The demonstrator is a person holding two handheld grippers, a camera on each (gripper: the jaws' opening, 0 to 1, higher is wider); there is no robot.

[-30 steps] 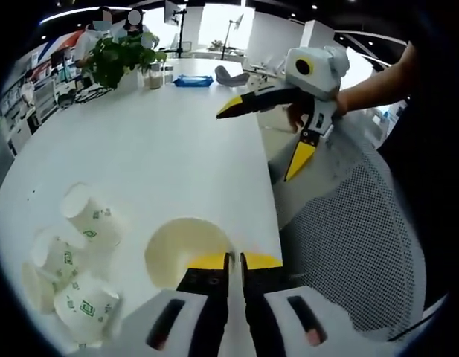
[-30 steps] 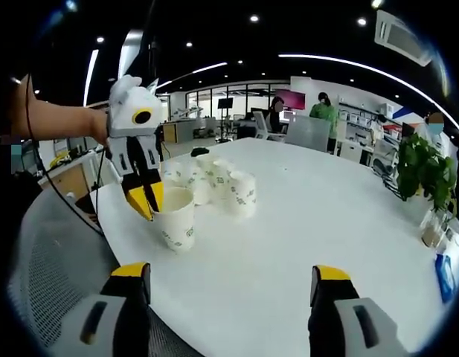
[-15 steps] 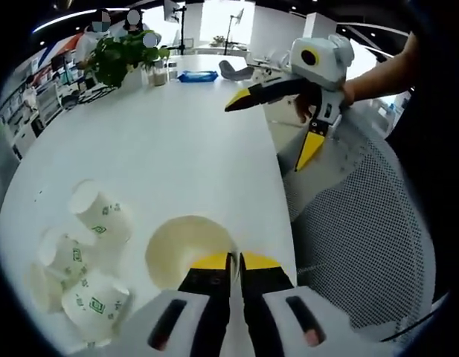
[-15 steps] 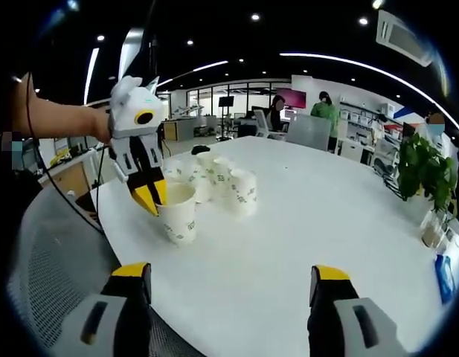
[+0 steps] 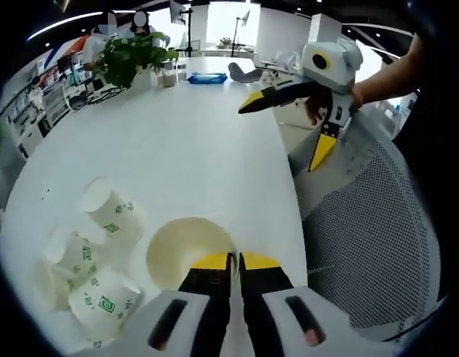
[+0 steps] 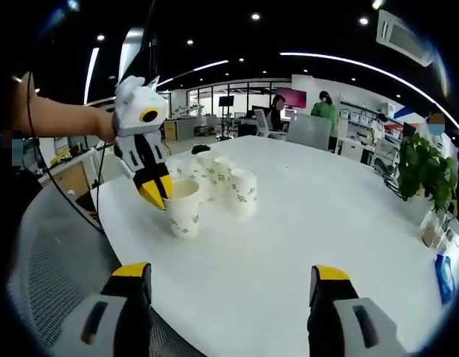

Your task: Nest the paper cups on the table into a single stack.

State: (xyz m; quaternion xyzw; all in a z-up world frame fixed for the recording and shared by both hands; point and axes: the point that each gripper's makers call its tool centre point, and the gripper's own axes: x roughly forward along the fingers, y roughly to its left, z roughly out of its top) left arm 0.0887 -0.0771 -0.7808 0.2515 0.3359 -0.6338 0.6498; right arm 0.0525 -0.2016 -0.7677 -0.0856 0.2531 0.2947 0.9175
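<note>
The left gripper [image 6: 156, 195], jaws closed on the rim of a paper cup [image 6: 183, 209] held upright, mouth up, above the table [image 6: 289, 245] beside the other cups [image 6: 223, 182]; the right gripper [image 6: 228, 286] is wide open, empty.

Opposed cameras across the white table [image 6: 289, 223], both viewing the cups [image 5: 103, 253]

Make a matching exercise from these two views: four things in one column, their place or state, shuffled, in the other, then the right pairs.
Things:
1. left gripper
2. right gripper
3. potted plant
4. blue packet

Places or states:
A. jaws spread wide, holding nothing
B. lying flat at the table's far end
C. shut on the rim of a paper cup
D. standing at the table's far edge, leafy

Pairs: 1-C, 2-A, 3-D, 4-B
</note>
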